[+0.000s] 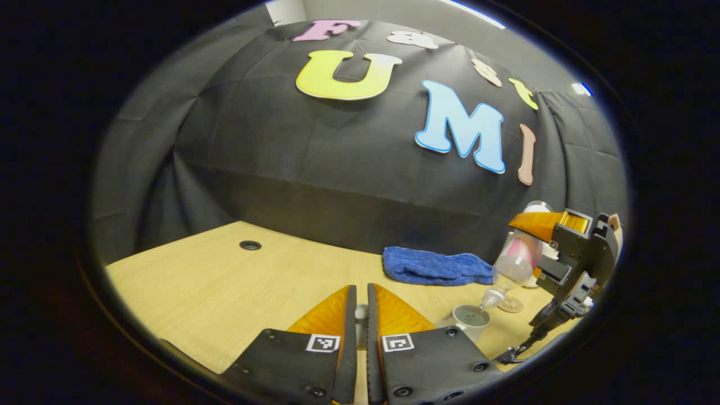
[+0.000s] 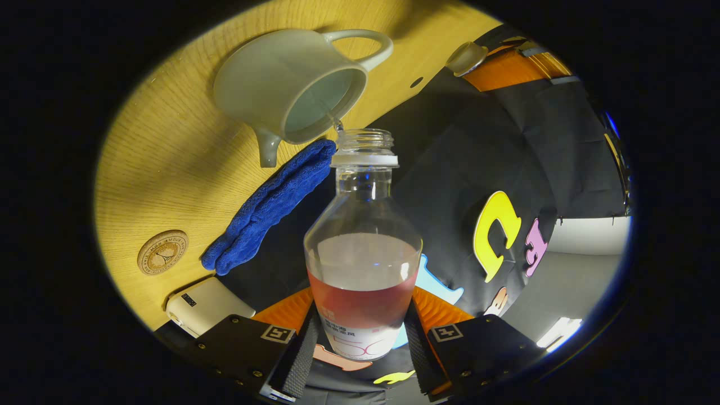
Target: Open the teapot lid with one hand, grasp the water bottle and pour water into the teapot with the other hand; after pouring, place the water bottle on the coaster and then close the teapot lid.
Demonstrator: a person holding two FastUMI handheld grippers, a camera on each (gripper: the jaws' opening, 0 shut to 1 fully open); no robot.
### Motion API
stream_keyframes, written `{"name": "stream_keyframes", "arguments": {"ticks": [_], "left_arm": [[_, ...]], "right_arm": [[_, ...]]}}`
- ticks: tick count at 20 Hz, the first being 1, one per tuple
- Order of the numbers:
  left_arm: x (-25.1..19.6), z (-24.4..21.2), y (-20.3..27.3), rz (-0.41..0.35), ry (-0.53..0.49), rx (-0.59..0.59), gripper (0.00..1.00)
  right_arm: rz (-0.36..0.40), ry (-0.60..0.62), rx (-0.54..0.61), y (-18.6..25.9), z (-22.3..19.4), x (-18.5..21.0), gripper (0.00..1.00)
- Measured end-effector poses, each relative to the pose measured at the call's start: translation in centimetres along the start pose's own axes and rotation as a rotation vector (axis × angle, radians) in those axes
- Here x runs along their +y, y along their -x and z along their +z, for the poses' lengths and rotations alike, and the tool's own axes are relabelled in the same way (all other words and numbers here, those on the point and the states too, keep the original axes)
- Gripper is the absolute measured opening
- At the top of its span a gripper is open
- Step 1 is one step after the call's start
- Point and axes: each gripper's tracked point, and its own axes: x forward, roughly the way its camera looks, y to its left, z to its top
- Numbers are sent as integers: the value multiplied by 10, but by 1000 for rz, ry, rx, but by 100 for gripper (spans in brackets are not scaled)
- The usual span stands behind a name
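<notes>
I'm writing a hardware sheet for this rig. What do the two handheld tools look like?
The left tool and right tool each have two wedge-shaped, finely ribbed fingers mounted on flat black plates fixed with round screws. Every plate carries a small square black-and-white marker. In the left gripper view, the right tool's body is black and angular, with a thin dark cable trailing below it.

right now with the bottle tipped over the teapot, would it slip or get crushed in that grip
Probably not crushed: the water bottle keeps its round shape between the right hand-held gripper fingers. Slipping seems possible, since its clear plastic looks smooth and it is held near the base. It is likely fairly light, being only part full.
</notes>
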Motion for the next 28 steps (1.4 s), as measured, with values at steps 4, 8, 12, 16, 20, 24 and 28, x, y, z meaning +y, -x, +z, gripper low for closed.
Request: {"name": "stream_keyframes", "arguments": {"ticks": [4,8,12,16,20,24,28], "left_arm": [[1,1,1,1,1,-1,14],[1,0,1,-4,6,1,14],[2,4,2,-1,12,-7,14],[3,4,3,6,15,-12,13],[4,5,4,17,17,-16,14],[3,2,3,11,25,-11,14],[3,1,2,14,26,-6,14]], "right_arm": [[-24,24,-4,0,2,-5,73],[-19,14,-12,0,2,-3,73],[64,-93,-17,0,3,14,72],[196,-317,-16,10,5,41,74],[356,-661,1,28,12,74,73],[402,-820,28,31,17,82,73],[465,-1011,60,49,11,102,73]]}}
